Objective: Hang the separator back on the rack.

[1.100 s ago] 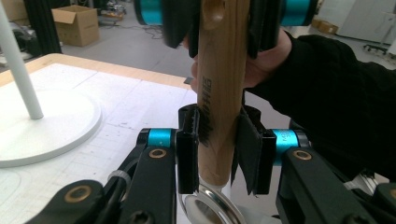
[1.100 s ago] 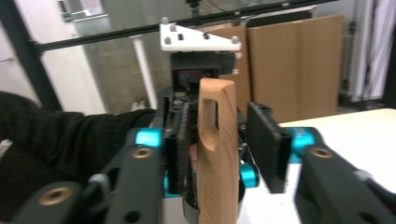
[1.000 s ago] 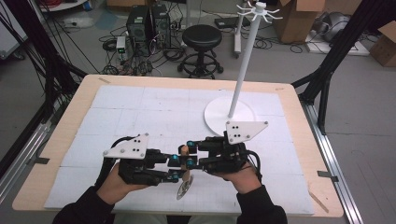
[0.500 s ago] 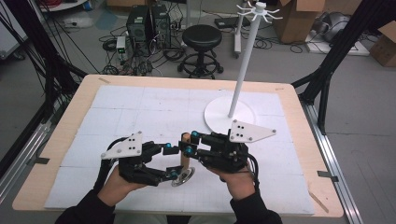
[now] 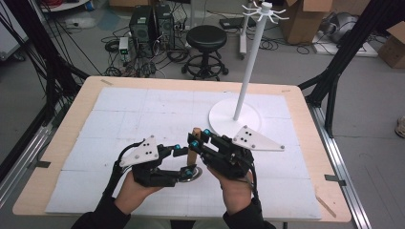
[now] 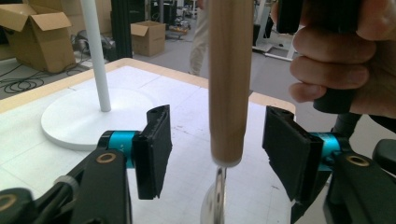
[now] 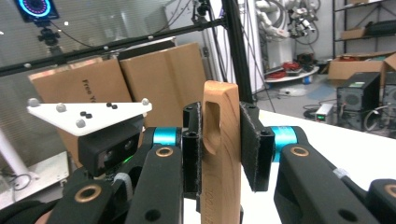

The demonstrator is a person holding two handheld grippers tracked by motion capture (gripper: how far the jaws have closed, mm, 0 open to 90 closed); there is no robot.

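We hold the wooden handle (image 7: 219, 154) of the metal tool (image 5: 190, 173) tight in our right gripper (image 7: 220, 135), standing it up over the table (image 5: 296, 102), while our left gripper (image 6: 215, 154) waits wide open around its lower end, ready to grab it.

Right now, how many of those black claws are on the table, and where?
2. The left black claw stands open around the wooden handle of a metal utensil; the right black claw is shut on that handle's top.
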